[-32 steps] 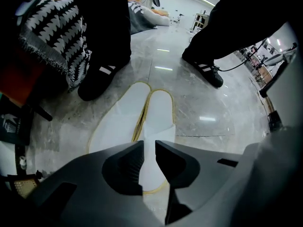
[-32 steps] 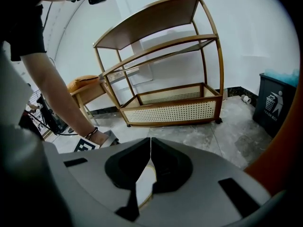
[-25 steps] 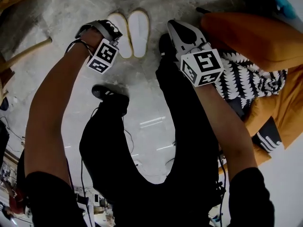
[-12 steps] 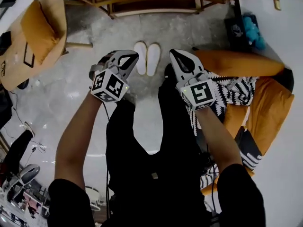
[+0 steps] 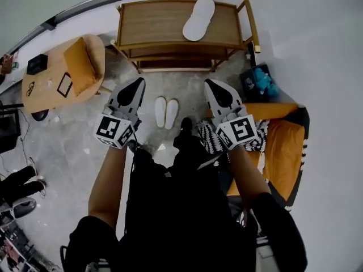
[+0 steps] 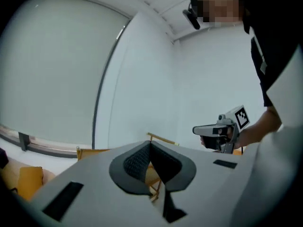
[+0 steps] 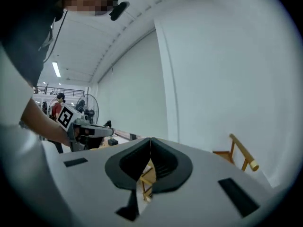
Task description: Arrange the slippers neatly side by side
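Grey floor holds 2 slippers, long axes parallel, toward shelf.

Everything I see is evenly bright under soft, diffuse light. The grey floor carries a pale sheen and only faint shadows. A ceiling strip light glows without glare. Straight lines bow towards the rims, and both gripper views darken to black at the corners. My left tongs and right tongs look slightly soft up close.
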